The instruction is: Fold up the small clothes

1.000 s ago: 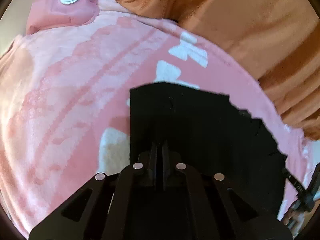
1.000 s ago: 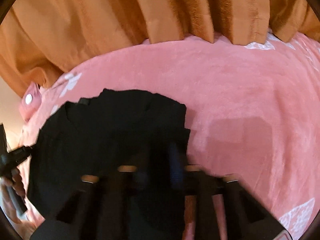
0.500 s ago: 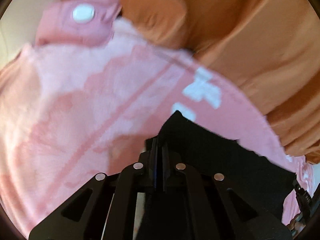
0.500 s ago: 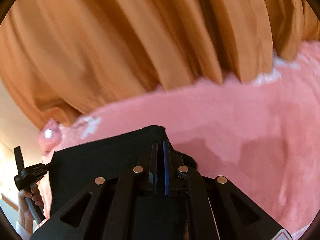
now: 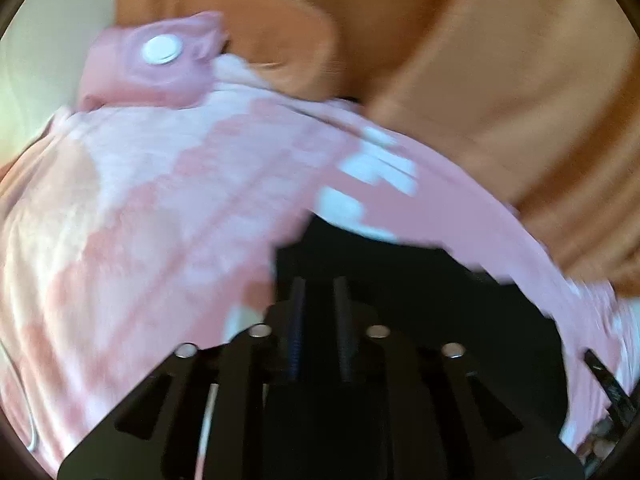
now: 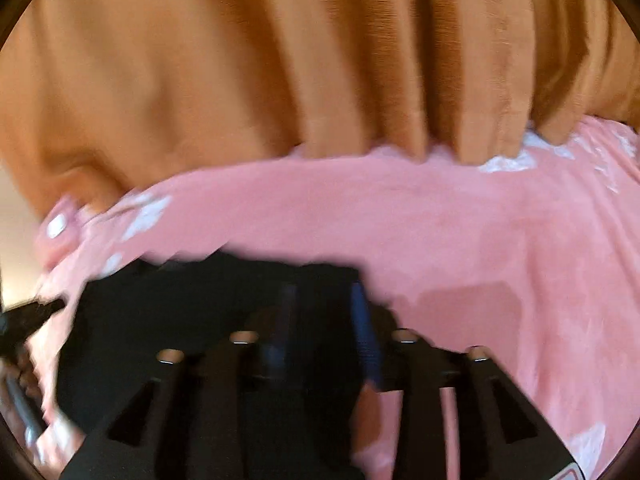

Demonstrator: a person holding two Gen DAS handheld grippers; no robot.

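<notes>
A small black garment [image 5: 440,304] lies on a pink blanket [image 5: 160,208]; it also shows in the right wrist view [image 6: 192,304]. My left gripper [image 5: 320,284] sits over its left edge with the fingers a little apart and black cloth between them. My right gripper [image 6: 324,292] sits over its right edge, fingers [image 6: 360,320] parted. Both views are blurred by motion, so I cannot tell whether cloth is still pinched.
Orange curtains [image 6: 280,60] hang behind the bed. A pink pillow with a white button [image 5: 162,49] lies at the far left. The other gripper and hand show at the frame edges [image 6: 24,320].
Both grippers were shut on the garment's edges and lifted it; now both have come back down toward the blanket and their fingers have parted.
</notes>
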